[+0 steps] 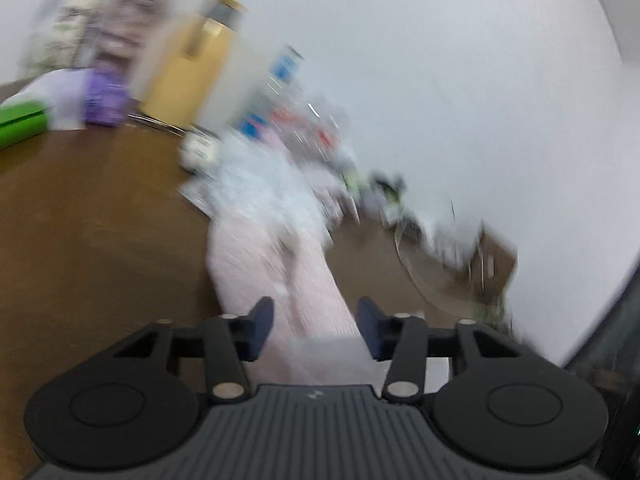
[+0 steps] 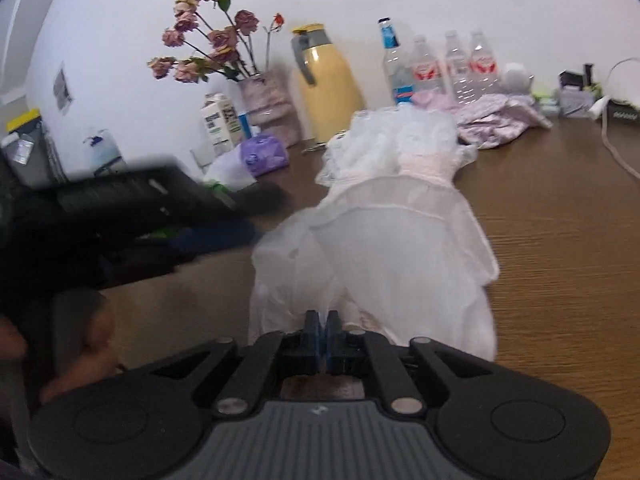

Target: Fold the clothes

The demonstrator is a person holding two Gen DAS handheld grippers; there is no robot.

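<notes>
Left view blurred; even, fisheye-warped.

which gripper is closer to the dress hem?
Right. The right gripper is shut on the dress at its hem; the left gripper straddles the fabric with fingers apart, not pressing it.

No lettering reads clearly here. Well beyond the right jaws, the white milk carton [image 2: 218, 122] carries dark print, too soft to make out. The clear plastic water bottles [image 2: 454, 66] show red-and-white labels, unreadable too. The left wrist view is all motion blur, no print legible.
</notes>
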